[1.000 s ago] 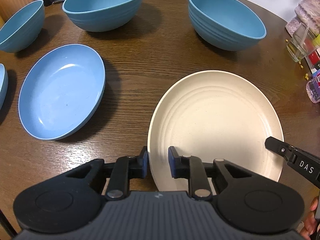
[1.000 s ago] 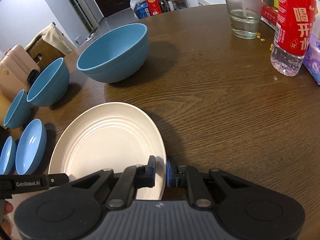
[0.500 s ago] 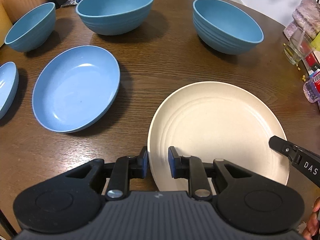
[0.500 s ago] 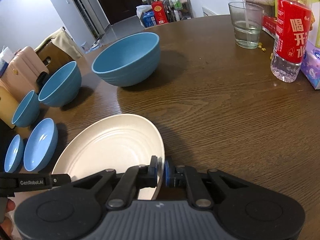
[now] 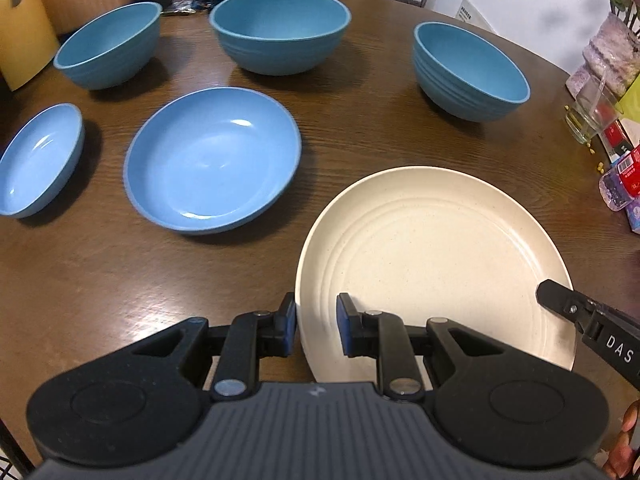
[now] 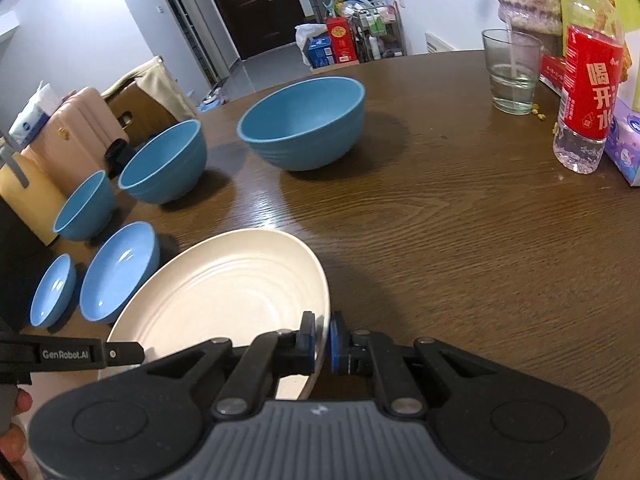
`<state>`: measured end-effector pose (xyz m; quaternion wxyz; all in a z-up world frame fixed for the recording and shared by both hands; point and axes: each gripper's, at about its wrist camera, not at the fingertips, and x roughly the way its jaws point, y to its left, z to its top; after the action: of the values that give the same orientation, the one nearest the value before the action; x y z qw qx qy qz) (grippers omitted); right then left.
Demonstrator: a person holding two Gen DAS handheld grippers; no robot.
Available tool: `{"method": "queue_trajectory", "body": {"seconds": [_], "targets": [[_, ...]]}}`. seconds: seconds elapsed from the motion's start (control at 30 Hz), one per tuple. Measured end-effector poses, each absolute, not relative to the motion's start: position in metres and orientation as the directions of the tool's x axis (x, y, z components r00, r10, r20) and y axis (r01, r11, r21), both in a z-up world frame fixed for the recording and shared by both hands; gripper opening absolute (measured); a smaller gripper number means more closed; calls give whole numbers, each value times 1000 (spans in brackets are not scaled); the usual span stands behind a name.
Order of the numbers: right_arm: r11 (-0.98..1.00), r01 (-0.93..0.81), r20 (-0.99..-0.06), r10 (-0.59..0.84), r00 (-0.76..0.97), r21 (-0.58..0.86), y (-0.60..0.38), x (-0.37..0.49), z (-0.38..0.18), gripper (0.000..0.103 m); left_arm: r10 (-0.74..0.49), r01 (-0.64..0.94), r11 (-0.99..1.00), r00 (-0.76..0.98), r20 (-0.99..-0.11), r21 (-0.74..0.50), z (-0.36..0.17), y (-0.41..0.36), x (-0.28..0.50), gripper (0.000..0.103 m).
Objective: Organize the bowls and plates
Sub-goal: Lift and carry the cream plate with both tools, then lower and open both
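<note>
Cream plate point(image 5: 436, 256), held at two opposite edges, above the brown wooden table point(image 5: 80, 280). Left gripper point(image 5: 316, 330) pinching the plate's left rim between blue pads, one finger under the rim's outer side, the other on the plate's inner face. Right gripper point(image 6: 322, 340) pressed together on the plate's right rim, blue pads nearly touching with only the thin edge between them. Seen from the left wrist, plate spreading forward and to the right of the fingers, with the tip of the right gripper reaching onto its far right edge. Seen from the right wrist, plate spreading forward and to the left, tilted, with the left gripper's finger at its near left edge.

Beyond the left gripper and to its left: a shallow blue dish point(image 5: 212, 160), a smaller blue dish point(image 5: 38, 160) further left. Further ahead, three deep blue bowls: one at far left point(image 5: 108, 44), a large one in the middle point(image 5: 280, 36), one ahead to the right point(image 5: 470, 70). To the right of the right gripper, well apart: a glass point(image 6: 512, 74) and a red-labelled bottle point(image 6: 588, 80).
</note>
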<state>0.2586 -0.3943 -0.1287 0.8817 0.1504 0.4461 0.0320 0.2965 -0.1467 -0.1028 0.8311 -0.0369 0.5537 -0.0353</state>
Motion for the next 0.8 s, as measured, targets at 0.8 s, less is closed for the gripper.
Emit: {"method": "queue_trajectory", "body": {"seconds": [0.8], "targets": [[967, -56, -796, 236, 557, 247, -306, 220, -140, 8, -41, -8, 999, 376, -926, -47, -117, -67, 250, 21]]}}
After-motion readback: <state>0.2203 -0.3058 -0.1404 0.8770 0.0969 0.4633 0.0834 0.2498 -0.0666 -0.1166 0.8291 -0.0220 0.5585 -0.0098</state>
